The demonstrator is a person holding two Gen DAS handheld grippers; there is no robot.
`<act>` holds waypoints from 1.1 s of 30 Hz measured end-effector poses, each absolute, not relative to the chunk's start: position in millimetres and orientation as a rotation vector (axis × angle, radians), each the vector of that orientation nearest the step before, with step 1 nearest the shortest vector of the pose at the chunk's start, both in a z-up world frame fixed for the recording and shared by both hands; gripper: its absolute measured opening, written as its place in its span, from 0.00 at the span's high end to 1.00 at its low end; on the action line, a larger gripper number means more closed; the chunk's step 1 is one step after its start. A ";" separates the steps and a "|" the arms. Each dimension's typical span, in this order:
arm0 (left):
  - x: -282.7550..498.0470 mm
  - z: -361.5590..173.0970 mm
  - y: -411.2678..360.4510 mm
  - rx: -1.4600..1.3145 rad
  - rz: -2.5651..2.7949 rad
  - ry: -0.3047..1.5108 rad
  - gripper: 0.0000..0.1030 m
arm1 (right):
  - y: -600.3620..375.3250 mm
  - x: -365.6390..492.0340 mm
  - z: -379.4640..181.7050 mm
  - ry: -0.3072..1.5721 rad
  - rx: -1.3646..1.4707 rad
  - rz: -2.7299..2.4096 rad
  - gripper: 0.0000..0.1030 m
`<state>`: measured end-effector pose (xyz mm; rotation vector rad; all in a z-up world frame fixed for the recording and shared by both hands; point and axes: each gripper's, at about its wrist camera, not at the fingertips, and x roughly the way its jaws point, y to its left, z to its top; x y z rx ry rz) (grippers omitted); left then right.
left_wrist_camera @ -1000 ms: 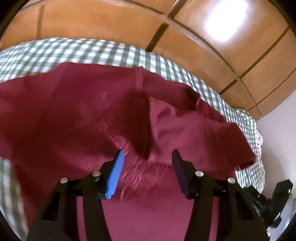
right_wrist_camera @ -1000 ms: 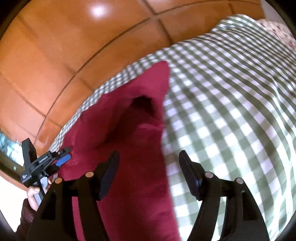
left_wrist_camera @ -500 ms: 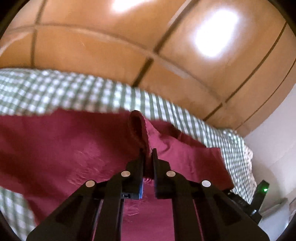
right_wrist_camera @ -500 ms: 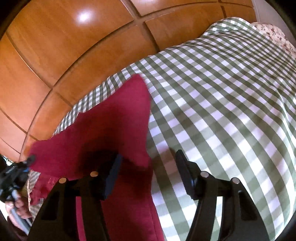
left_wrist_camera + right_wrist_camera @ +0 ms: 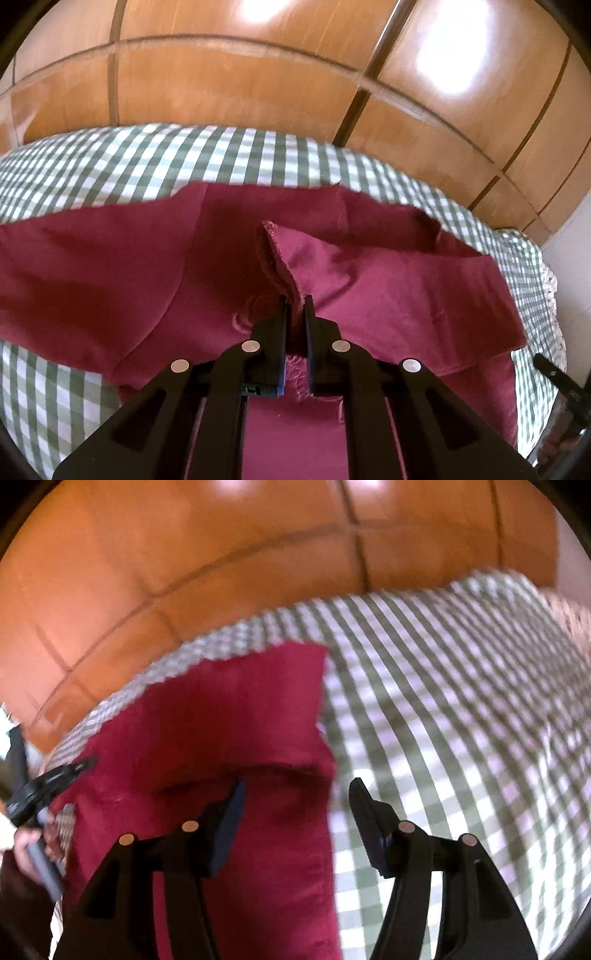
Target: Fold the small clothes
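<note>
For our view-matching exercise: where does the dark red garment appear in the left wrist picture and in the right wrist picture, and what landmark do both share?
Left wrist: the dark red garment spans the middle, one fold pinched in the left gripper.
Right wrist: it fills the lower left, under the open right gripper.
Shared landmark: the green checked bedspread under the garment.

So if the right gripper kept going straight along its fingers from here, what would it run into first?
Most likely the red garment: the right gripper stands open over its right edge, where it meets the checked bedcover. The picture is blurred and depth is unclear, so it might land on the cover just beside the cloth.
</note>
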<state>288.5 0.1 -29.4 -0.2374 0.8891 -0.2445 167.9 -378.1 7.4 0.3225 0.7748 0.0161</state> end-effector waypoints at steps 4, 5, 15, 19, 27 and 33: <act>285.4 -15.6 2.2 -0.244 -0.252 0.841 0.93 | -362.7 197.6 14.2 0.756 0.300 0.046 0.43; 285.7 -14.2 2.3 -0.235 -0.247 0.837 0.93 | -360.4 209.2 9.3 0.770 0.296 0.040 0.43; 303.7 -56.0 18.6 -0.151 -0.020 0.937 0.91 | -328.4 248.2 -57.4 0.836 0.082 -0.145 0.42; 288.3 -56.1 30.6 -0.169 0.000 0.926 0.68 | -323.7 247.9 -60.5 0.812 0.047 -0.163 0.40; 227.1 -34.2 73.5 -0.294 0.076 0.858 0.39 | -308.6 226.8 -37.2 0.767 0.026 -0.214 0.14; 189.6 -40.0 149.6 -0.511 0.163 0.887 0.39 | -260.3 170.9 -34.7 0.704 0.010 0.000 0.08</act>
